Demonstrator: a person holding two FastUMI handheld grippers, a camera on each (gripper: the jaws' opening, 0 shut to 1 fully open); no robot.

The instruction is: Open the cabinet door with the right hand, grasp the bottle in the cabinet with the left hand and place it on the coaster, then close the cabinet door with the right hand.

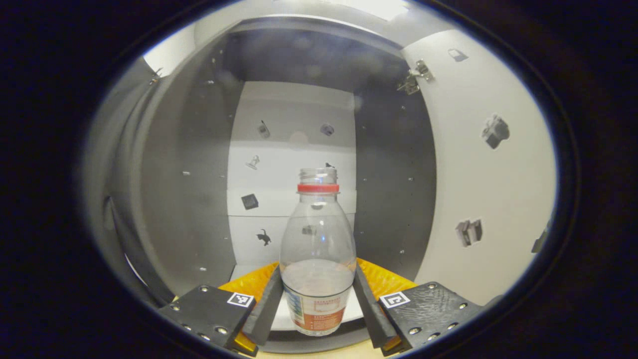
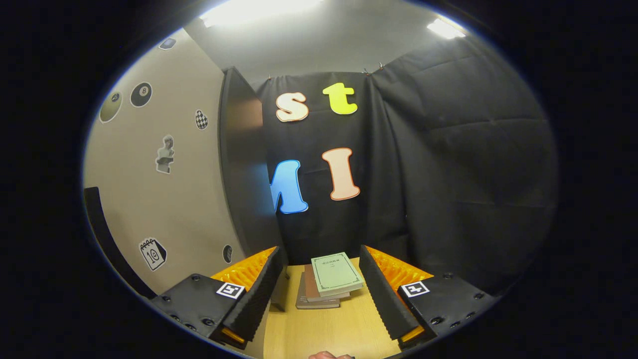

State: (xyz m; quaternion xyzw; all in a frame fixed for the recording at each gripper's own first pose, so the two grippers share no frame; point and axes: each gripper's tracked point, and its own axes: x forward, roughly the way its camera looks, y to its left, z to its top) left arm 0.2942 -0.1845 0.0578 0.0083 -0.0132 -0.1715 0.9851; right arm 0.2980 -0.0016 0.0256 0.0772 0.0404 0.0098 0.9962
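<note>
1. Left gripper view, nearest first: we see the left tongs (image 1: 318,304) reaching into the cabinet (image 1: 199,149), their two black fingers (image 1: 265,309) set on either side of the bottle (image 1: 317,259); both pads appear to touch its lower body, so we read them as clenched on the bottle.
2. We find the bottle upright inside the cabinet, clear, uncapped, with a red ring (image 1: 318,188) at its neck and a label (image 1: 319,311) near its base; whether it rests on the cabinet floor we cannot tell.
3. Beyond it, we see the white back panel (image 1: 291,174) dotted with small stickers; the open cabinet door (image 1: 478,174) stands at the right on its hinge (image 1: 414,77).
4. Right gripper view: we see the right tongs (image 2: 321,294) released, fingers wide apart and holding nothing, above the wooden counter (image 2: 329,329).
5. Farther on, we see a stack of books (image 2: 329,281) on the counter; a sticker-covered cabinet door panel (image 2: 164,174) rises at the left.
</note>
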